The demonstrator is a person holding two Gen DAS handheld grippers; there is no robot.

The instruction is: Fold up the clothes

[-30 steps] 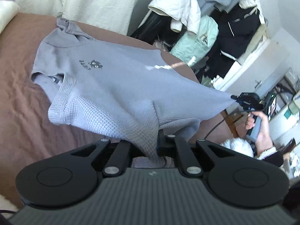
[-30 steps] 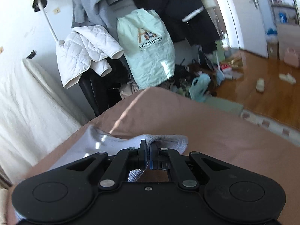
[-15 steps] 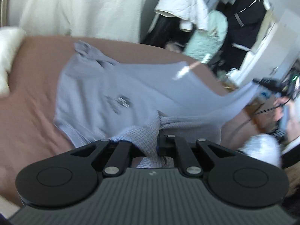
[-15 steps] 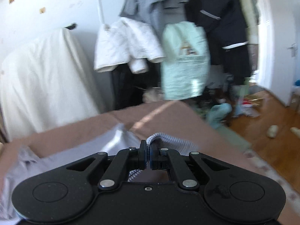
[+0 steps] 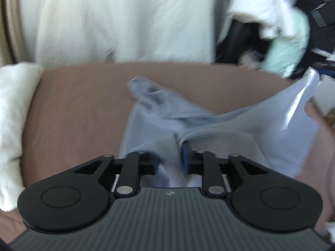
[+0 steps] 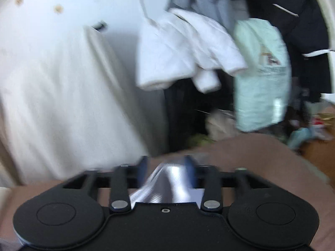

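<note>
A light grey-blue shirt (image 5: pixel 167 121) lies bunched on the brown bed (image 5: pixel 79 108), folded over toward its collar end. My left gripper (image 5: pixel 170 161) has its jaws parted, with the shirt's ribbed hem lying loose between them. My right gripper (image 6: pixel 166 167) also has its jaws apart, and a strip of the shirt (image 6: pixel 167 186) runs between them; the view is blurred. One corner of the shirt (image 5: pixel 309 83) stands raised at the right in the left wrist view.
A white pillow (image 5: pixel 12 125) lies at the bed's left. A cream sheet (image 5: pixel 117 21) hangs behind the bed. A rack with a white jacket (image 6: pixel 188 54), a mint bag (image 6: pixel 261 75) and dark clothes stands at the right. Clutter lies on the wooden floor (image 6: pixel 318 146).
Both grippers carried the hem forward over the shirt toward the collar, then opened. The shirt went from spread and lifted to bunched on the bed.
</note>
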